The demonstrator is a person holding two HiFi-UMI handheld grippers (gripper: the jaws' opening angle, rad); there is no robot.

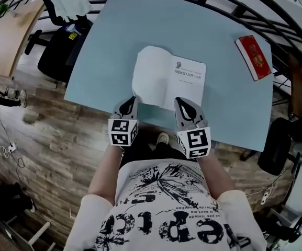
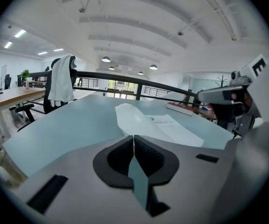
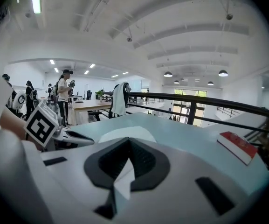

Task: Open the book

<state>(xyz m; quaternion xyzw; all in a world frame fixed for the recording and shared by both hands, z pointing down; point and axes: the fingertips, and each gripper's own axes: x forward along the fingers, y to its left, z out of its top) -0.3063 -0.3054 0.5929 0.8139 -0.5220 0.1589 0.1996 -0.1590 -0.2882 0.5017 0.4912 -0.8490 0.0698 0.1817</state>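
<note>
Book (image 1: 169, 82) pages already lie spread on the pale blue table (image 1: 114, 30) in the head view. The book sits near the table's front edge: the right-hand leaf is flat and shows a line of print, while the left-hand leaf bulges upward. The left gripper (image 1: 131, 102) and the right gripper (image 1: 183, 104) hover just at the book's near edge, one before each leaf. A red booklet (image 1: 254, 56) lies well apart, toward the far right corner.

In the left gripper view, that gripper (image 2: 134, 139) has its jaws pressed together on nothing, and the open book (image 2: 157, 125) lies just ahead.

In the right gripper view, the right gripper (image 3: 128, 143) also shows its pads meeting and empty, with the raised white leaf (image 3: 125, 134) just beyond them.

The opening looks essentially done. What remains is probably to make sure it stays open. The bulging left leaf is the likely one to flop back, so a light downward stroke near the spine with closed jaws should settle it. The person should avoid catching the page edge, and the other gripper can steady the flat leaf.
</note>
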